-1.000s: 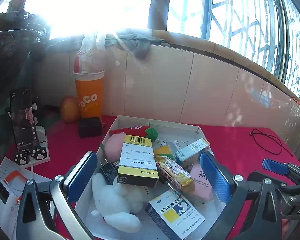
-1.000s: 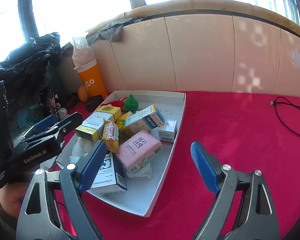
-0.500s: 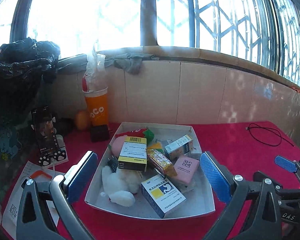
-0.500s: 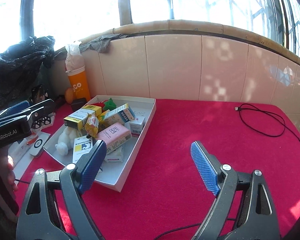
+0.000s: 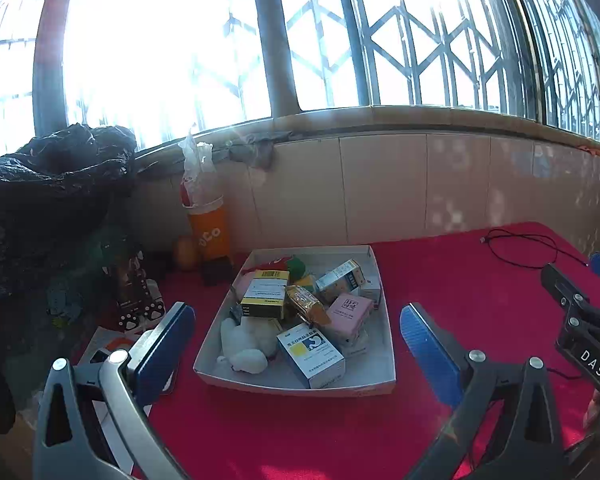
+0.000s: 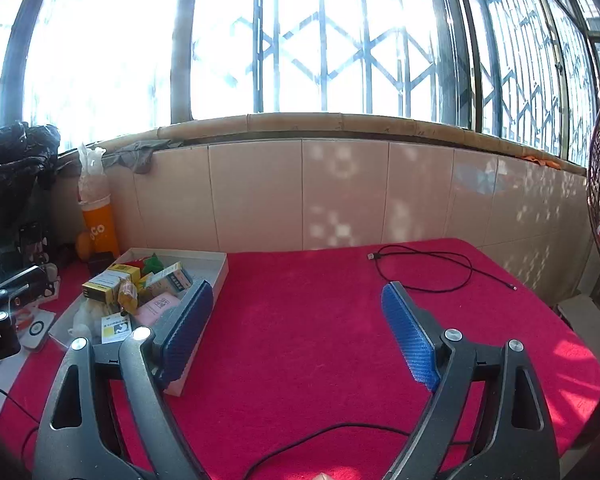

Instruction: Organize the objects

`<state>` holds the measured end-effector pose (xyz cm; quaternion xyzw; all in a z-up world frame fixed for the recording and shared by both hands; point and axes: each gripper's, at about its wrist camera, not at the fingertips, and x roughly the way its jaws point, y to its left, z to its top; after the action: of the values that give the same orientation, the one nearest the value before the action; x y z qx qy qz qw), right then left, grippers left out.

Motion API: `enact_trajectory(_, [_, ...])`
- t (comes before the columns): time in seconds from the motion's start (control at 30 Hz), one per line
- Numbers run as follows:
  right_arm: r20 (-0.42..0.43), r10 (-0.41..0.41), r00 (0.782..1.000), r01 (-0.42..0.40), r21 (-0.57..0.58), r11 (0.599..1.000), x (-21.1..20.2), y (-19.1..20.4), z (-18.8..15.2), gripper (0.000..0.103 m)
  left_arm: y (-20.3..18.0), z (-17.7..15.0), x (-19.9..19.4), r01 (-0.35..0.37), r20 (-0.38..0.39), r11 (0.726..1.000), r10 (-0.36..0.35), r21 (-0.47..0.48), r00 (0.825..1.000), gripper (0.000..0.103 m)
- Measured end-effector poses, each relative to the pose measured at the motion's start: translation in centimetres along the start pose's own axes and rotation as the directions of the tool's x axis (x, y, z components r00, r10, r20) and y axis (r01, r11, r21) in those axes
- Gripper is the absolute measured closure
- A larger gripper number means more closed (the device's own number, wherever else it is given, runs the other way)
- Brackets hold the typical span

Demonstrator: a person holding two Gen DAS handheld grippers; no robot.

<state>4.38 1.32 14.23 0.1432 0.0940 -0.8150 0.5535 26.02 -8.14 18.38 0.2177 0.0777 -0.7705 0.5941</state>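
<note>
**Both grippers spread and empty, goods heaped in the tray**

The left gripper [image 5: 296, 344] hangs wide apart with nothing between its pads; the right gripper [image 6: 296, 332] likewise gapes empty over bare red cloth [image 6: 300, 300]. At twelve o'clock from the left gripper sits the white tray [image 5: 292, 386], piled with the blue-and-white box [image 5: 310, 354], plush toy [image 5: 242, 346], pink box [image 5: 348, 312] and yellow-black box [image 5: 265, 294]. Beyond, at eleven o'clock, stands the orange cup [image 5: 211, 236]. This fits either gathering just completed or sorting about to start; which, I cannot tell.
</note>
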Motion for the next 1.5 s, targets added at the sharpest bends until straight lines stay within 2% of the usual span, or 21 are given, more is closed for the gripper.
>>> enact_trajectory(0.13, [0.011, -0.025, 1.000, 0.025, 0.024, 0.999, -1.3, -1.2, 0.0, 0.016, -0.7, -0.4, -1.2, 0.018, 0.006, 1.000, -0.018, 0.019, 1.000, 0.000])
enact_trajectory(0.27, [0.007, -0.031, 0.999, 0.031, 0.069, 0.997, -2.5, -2.5, -0.4, 0.016, -0.6, -0.9, -1.6, 0.009, -0.010, 1.000, -0.009, -0.009, 1.000, 0.000])
enact_trajectory(0.37, [0.015, -0.006, 1.000, 0.005, 0.096, 0.995, -3.4, -3.2, -0.8, 0.016, -0.4, -1.3, -1.8, -0.055, -0.008, 0.998, 0.055, -0.033, 0.998, 0.000])
enact_trajectory(0.5, [0.035, 0.048, 0.998, -0.051, 0.079, 0.996, -4.3, -3.4, -1.5, 0.016, -0.3, -1.6, -2.0, -0.039, -0.029, 0.998, 0.038, -0.053, 0.999, 0.000])
enact_trajectory(0.6, [0.046, 0.043, 0.998, -0.046, 0.051, 0.998, -4.8, -3.2, -2.0, 0.016, -0.3, -1.7, -1.9, -0.024, -0.041, 0.997, 0.021, -0.067, 0.999, 0.000])
enact_trajectory(1.0, [0.015, 0.052, 0.999, -0.053, 0.074, 0.996, -4.3, -3.7, -2.6, 0.016, -0.3, -2.3, -1.0, -0.021, -0.076, 0.997, 0.015, -0.079, 0.997, 0.000])
enact_trajectory(1.5, [-0.016, 0.062, 0.998, -0.061, 0.073, 0.995, -3.7, -3.5, -3.1, 0.016, -0.2, -2.6, -0.8, -0.017, -0.079, 0.996, 0.011, -0.083, 0.997, 0.000])
